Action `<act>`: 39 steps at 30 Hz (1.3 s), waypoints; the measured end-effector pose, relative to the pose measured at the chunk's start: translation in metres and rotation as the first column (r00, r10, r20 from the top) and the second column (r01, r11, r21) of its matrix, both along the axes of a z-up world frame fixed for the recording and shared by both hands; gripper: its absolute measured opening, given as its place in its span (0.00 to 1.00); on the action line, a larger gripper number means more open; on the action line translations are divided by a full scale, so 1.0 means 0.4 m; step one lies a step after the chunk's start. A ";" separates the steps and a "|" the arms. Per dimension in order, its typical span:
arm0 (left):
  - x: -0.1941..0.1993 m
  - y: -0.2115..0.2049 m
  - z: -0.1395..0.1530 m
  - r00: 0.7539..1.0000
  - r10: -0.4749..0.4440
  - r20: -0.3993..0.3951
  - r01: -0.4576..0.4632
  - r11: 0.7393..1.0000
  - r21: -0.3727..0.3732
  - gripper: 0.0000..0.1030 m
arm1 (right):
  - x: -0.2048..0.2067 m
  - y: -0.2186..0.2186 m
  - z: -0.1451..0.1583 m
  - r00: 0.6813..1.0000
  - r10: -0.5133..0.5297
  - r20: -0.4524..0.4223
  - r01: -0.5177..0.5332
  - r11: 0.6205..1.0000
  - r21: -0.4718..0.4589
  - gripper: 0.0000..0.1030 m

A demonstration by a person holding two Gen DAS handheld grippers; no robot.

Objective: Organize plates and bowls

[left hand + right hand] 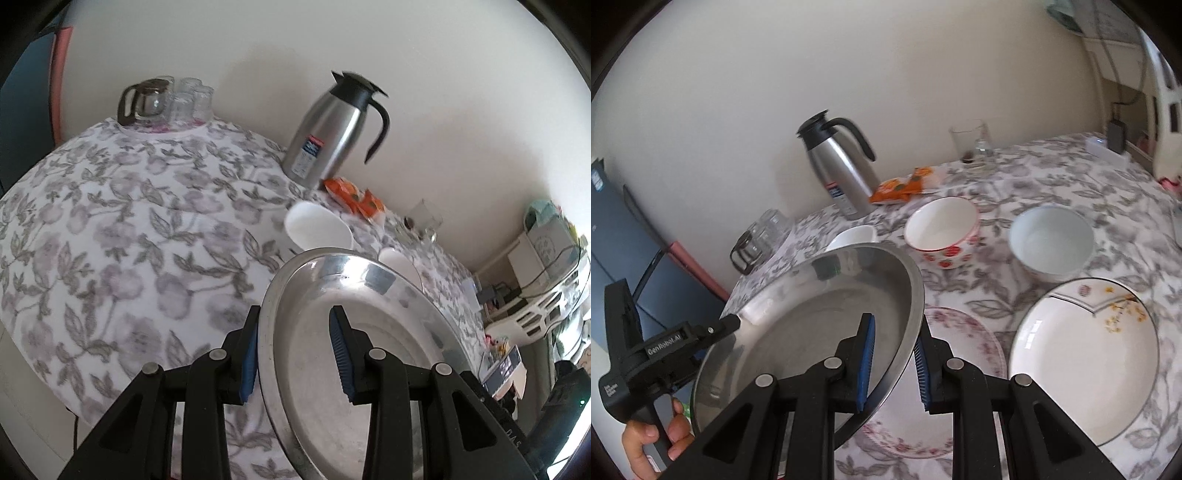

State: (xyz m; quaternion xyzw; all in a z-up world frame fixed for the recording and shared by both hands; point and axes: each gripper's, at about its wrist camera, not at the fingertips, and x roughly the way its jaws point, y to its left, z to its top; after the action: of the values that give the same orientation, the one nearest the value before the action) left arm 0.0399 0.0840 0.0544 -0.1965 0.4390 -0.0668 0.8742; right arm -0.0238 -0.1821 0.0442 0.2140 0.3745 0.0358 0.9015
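From the left wrist, the left gripper (pixel 295 354) straddles the rim of a round stainless-steel plate (pixel 369 332), blue pads either side with a gap showing, so whether it clamps cannot be told; the plate tilts above the floral-clothed table (pixel 110 221), a white bowl (pixel 317 229) beyond it near the steel thermos jug (pixel 328 133) at the wall edge. From the right wrist, the right gripper (pixel 892 365) likewise straddles the plate's opposite rim, grip unclear, above a pink-flowered plate (pixel 964 332). A strawberry-patterned bowl (pixel 942 229), a pale blue bowl (pixel 1051 242) and a white plate with yellow blossoms (pixel 1082 358) sit empty.
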 end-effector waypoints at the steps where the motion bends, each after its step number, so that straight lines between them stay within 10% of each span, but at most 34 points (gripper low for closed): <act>1: -0.002 -0.016 -0.005 1.000 -0.008 -0.007 0.008 1.000 0.000 0.36 | -0.007 -0.012 -0.002 1.000 -0.007 -0.001 0.007 1.000 0.004 0.22; 18: 0.026 -0.189 -0.068 0.994 -0.068 -0.085 0.069 0.998 0.006 0.36 | -0.036 -0.152 -0.074 0.983 -0.152 -0.101 0.152 0.988 -0.005 0.22; 39: 0.059 -0.143 -0.170 0.983 -0.062 -0.171 0.047 0.995 -0.089 0.36 | 0.011 -0.119 -0.129 0.983 -0.111 -0.147 0.099 0.991 -0.085 0.22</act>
State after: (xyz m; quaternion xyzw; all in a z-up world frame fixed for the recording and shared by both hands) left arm 0.0637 0.0266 -0.0138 -0.2263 0.5153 -0.0921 0.8214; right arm -0.0194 -0.2297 -0.0076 0.2008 0.4310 -0.0426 0.8787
